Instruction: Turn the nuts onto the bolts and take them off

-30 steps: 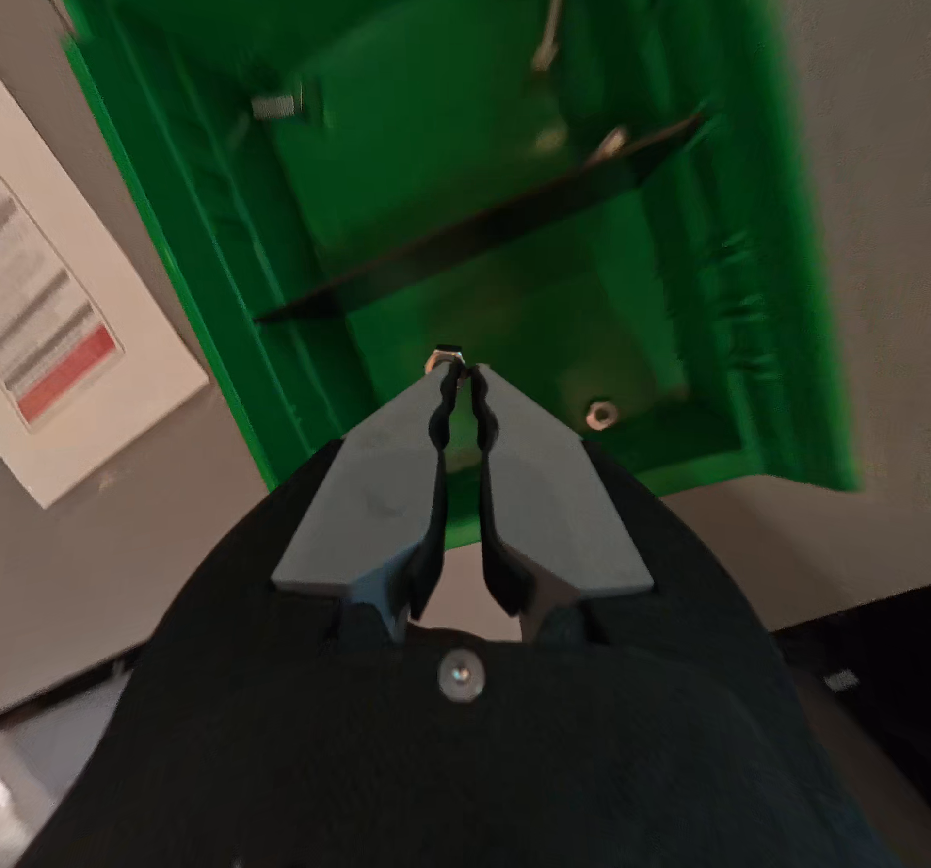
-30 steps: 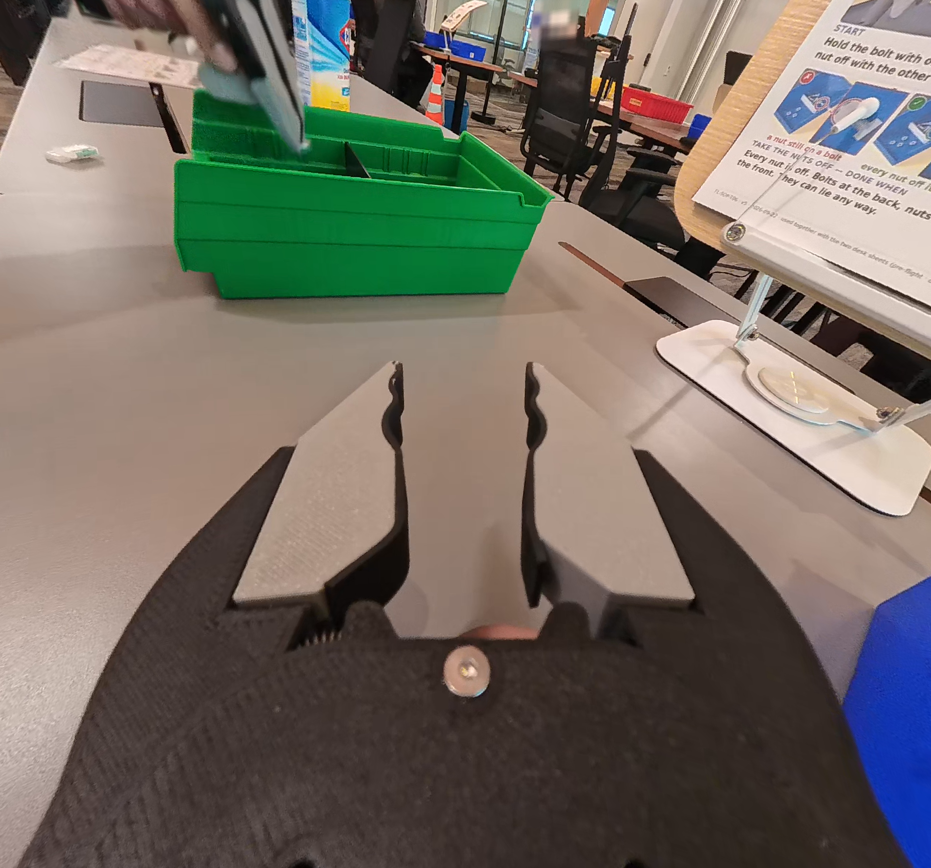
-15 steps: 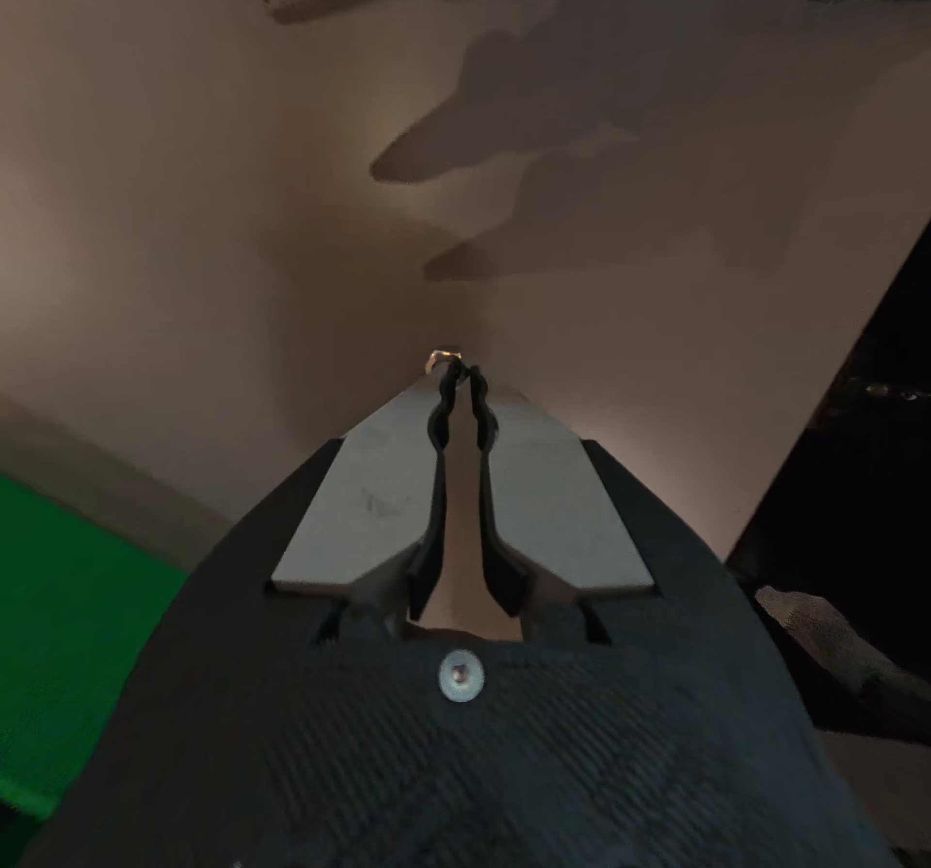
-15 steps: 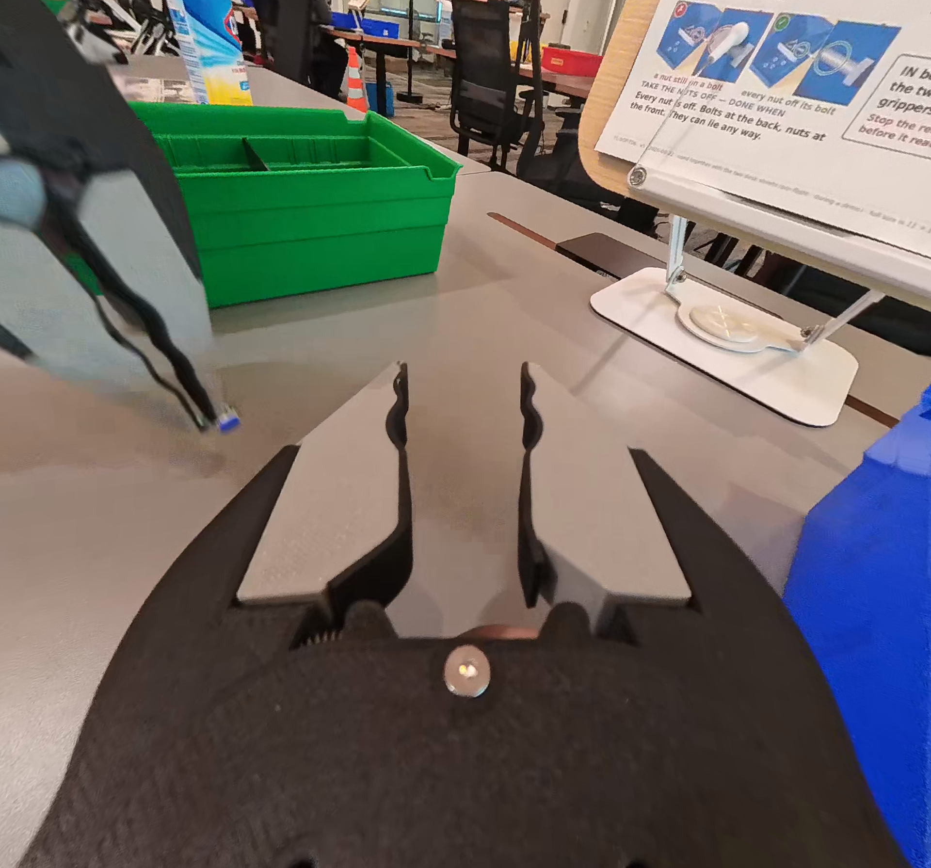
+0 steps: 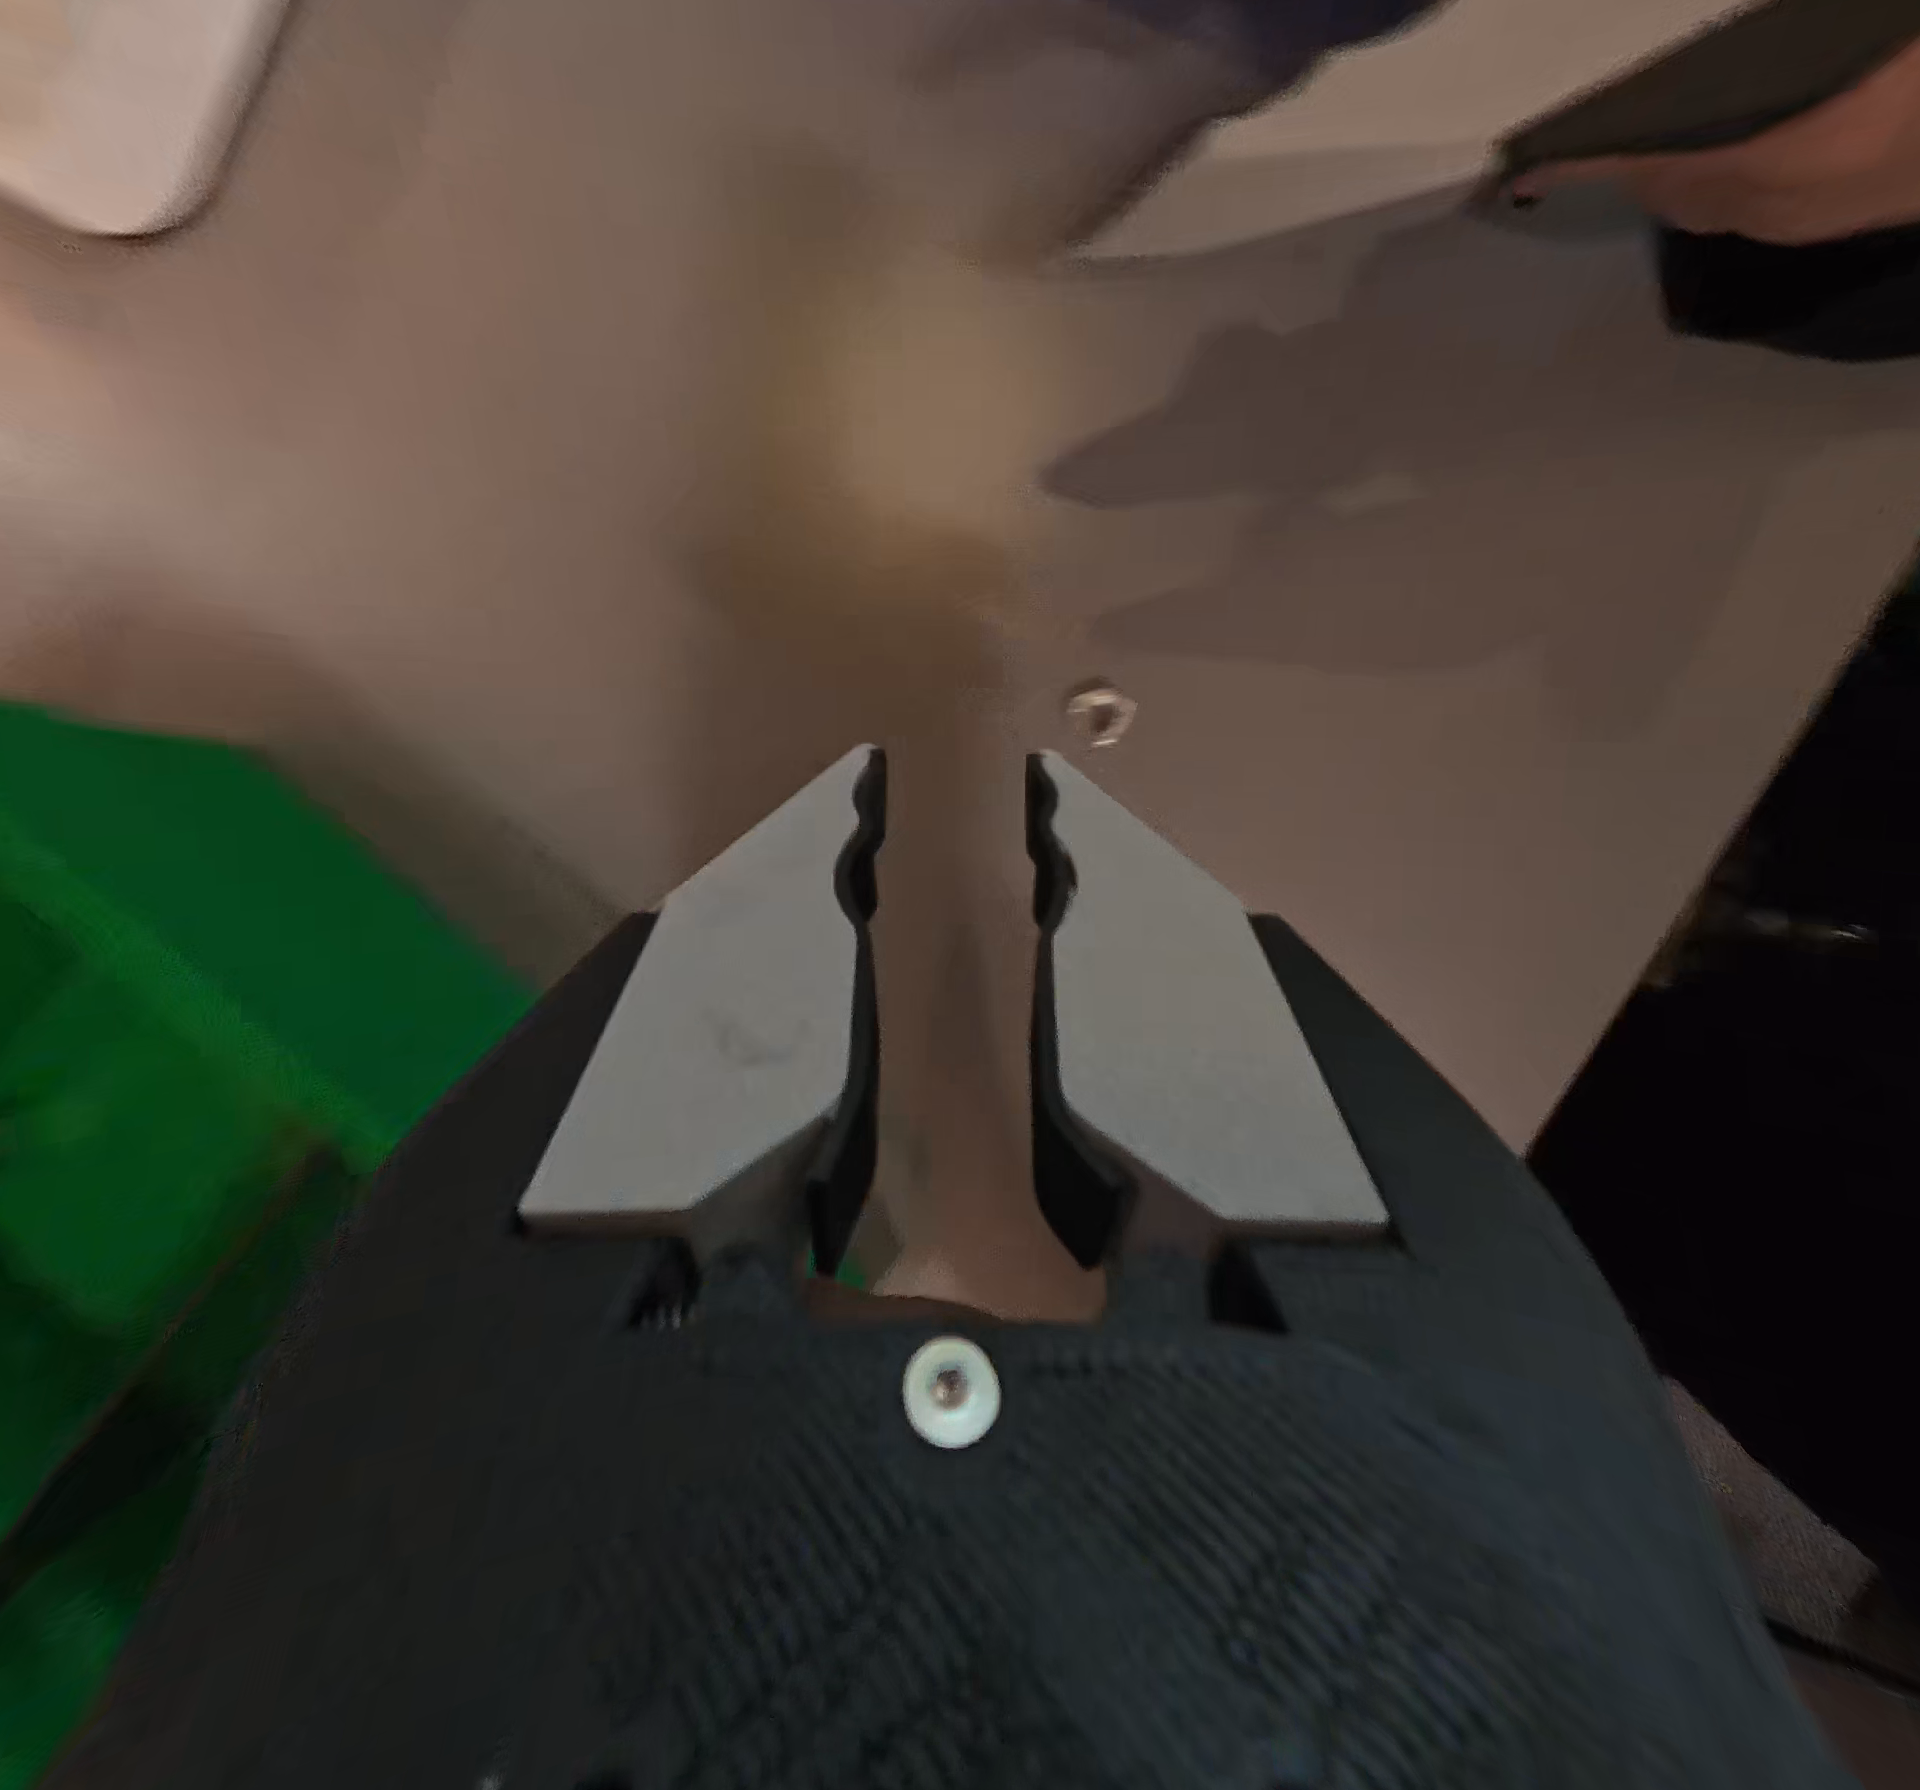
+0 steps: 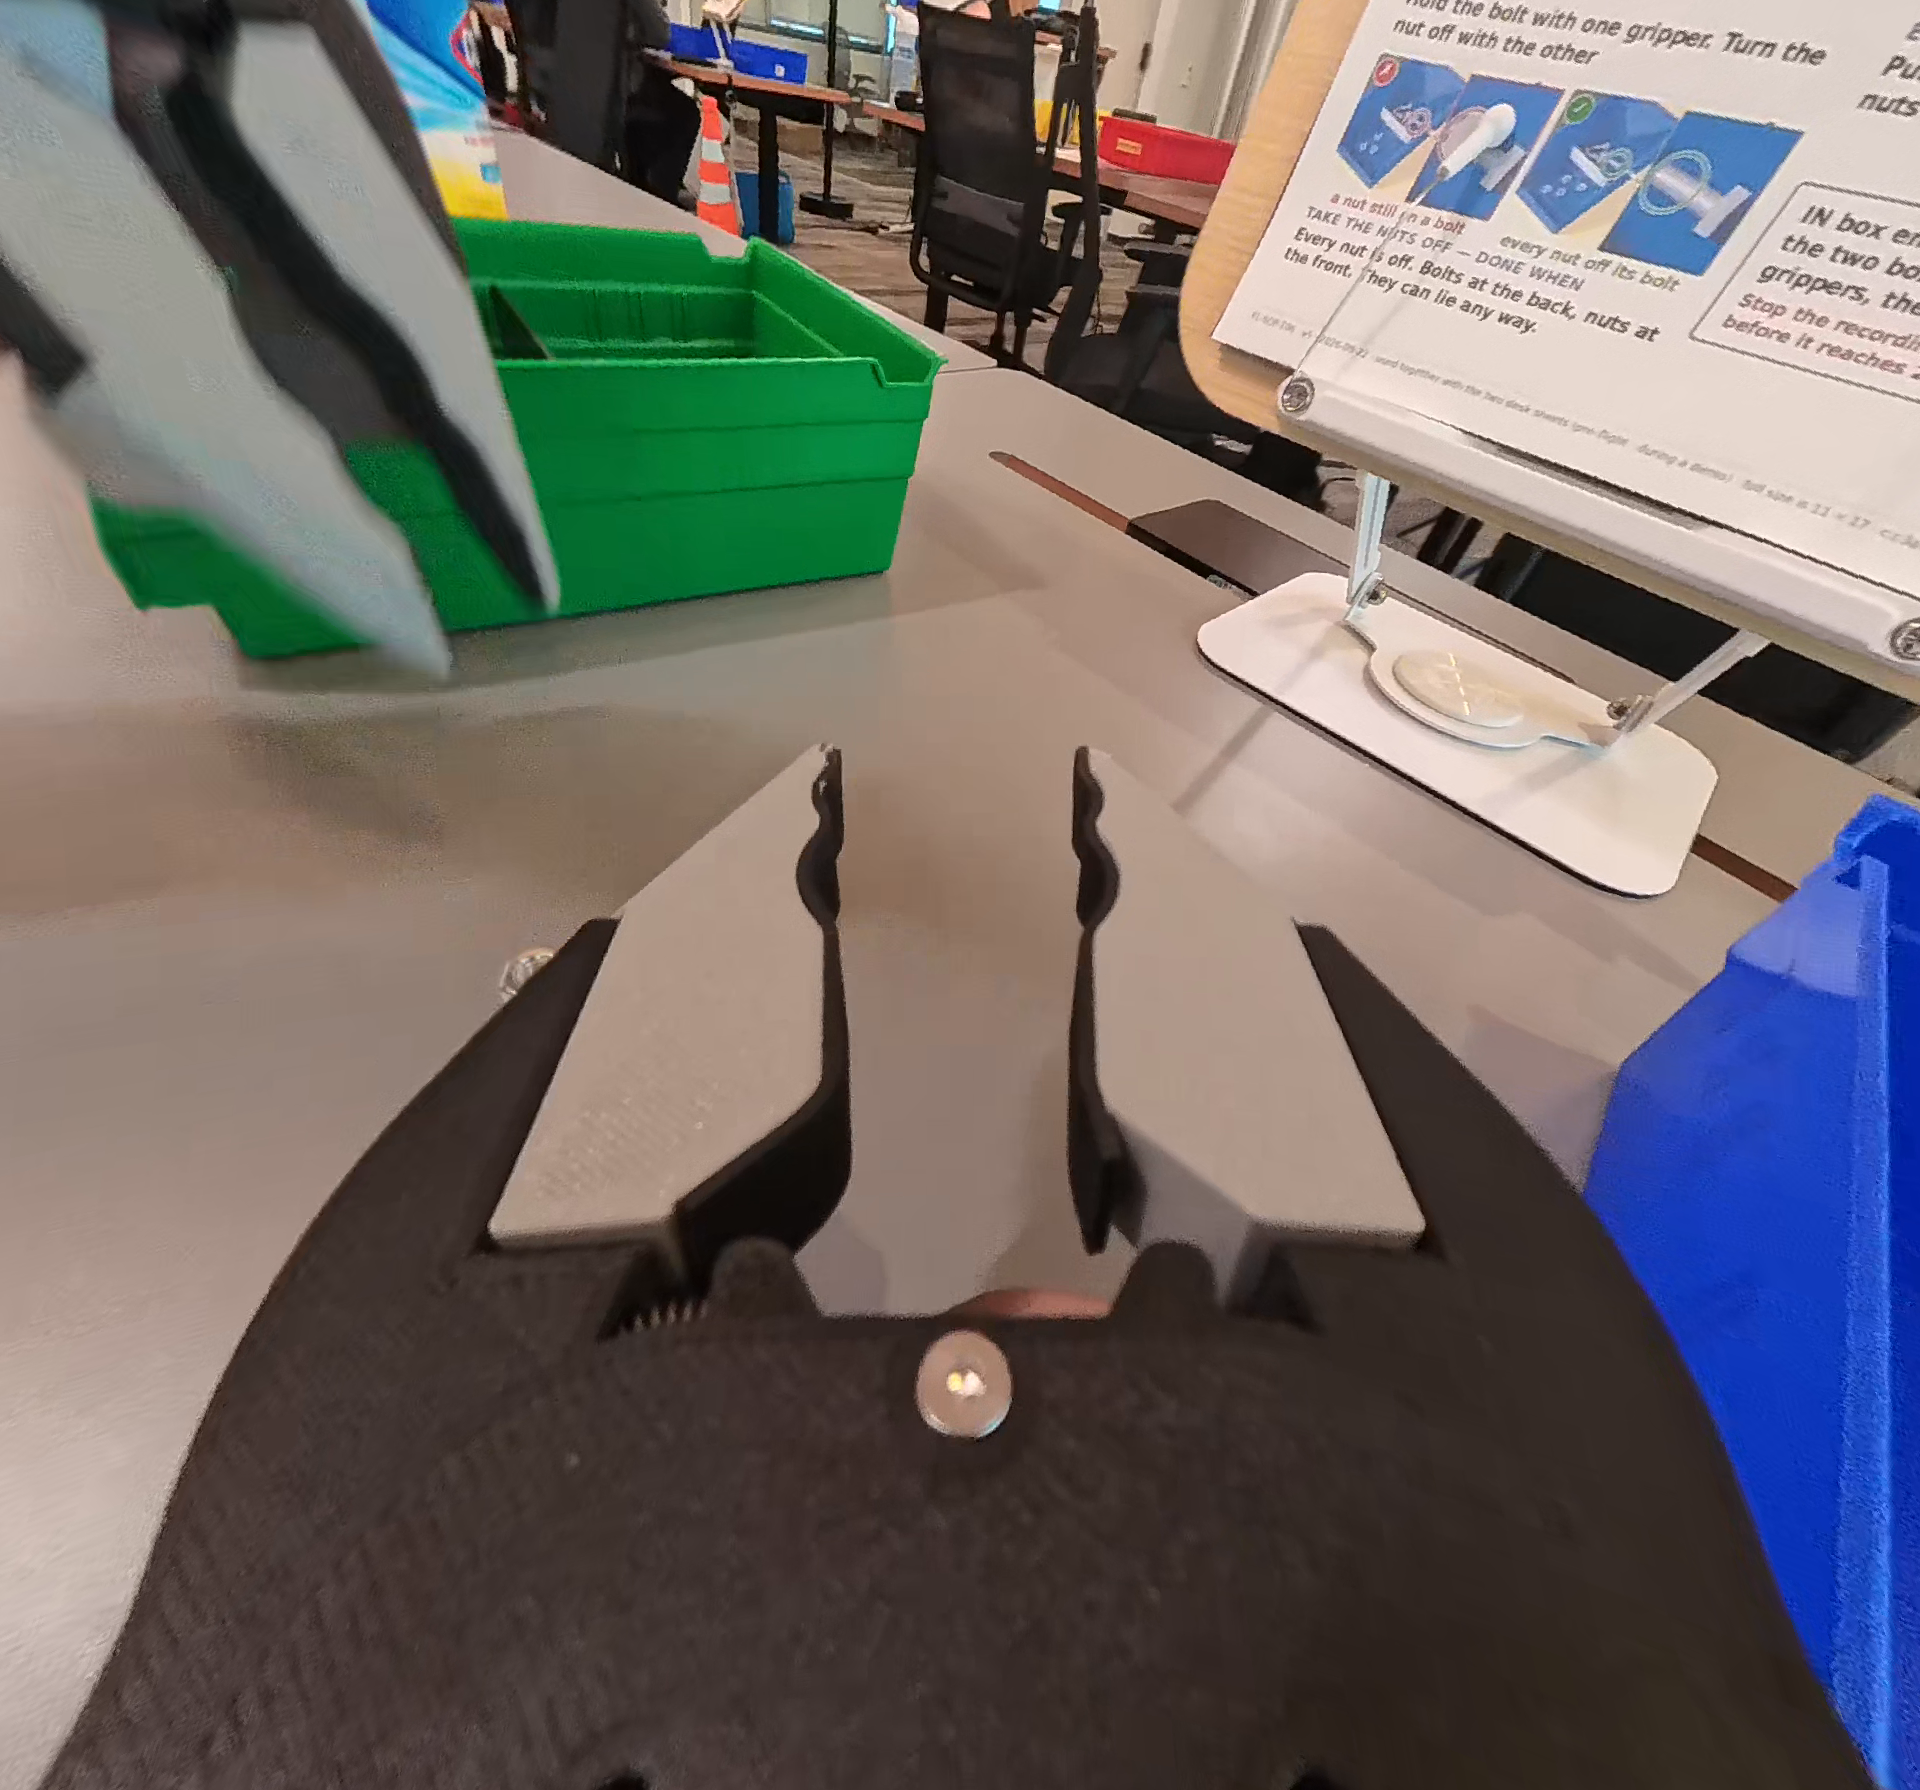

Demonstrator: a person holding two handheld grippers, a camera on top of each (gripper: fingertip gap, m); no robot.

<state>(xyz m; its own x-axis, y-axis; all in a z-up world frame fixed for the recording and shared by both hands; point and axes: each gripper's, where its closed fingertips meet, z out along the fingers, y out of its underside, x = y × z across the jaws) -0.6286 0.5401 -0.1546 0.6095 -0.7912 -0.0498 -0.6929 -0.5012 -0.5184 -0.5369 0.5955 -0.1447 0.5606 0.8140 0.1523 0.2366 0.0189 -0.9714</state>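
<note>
A small silver nut [image 5: 1101,714] lies loose on the grey table just past my left gripper's right fingertip; it also peeks out at the left edge of my right gripper's body in the right wrist view [image 6: 523,969]. My left gripper [image 5: 954,766] is open and empty above the table. It shows large and blurred at the upper left of the right wrist view [image 6: 488,628]. My right gripper [image 6: 954,761] is open and empty, low over the table. The green bin [image 6: 686,483] stands behind, with a black divider inside. No bolt is visible.
A blue bin [image 6: 1787,1169] stands at the right. A white stand [image 6: 1455,701] holds an instruction sheet [image 6: 1621,182] at the back right. A blue and white canister [image 6: 426,47] stands behind the green bin. The table's edge [image 5: 1662,909] runs at the right.
My left gripper carried the nut out of the green bin to the table, then opened. The nut now lies on the table. My right gripper stayed open and shifted slightly.
</note>
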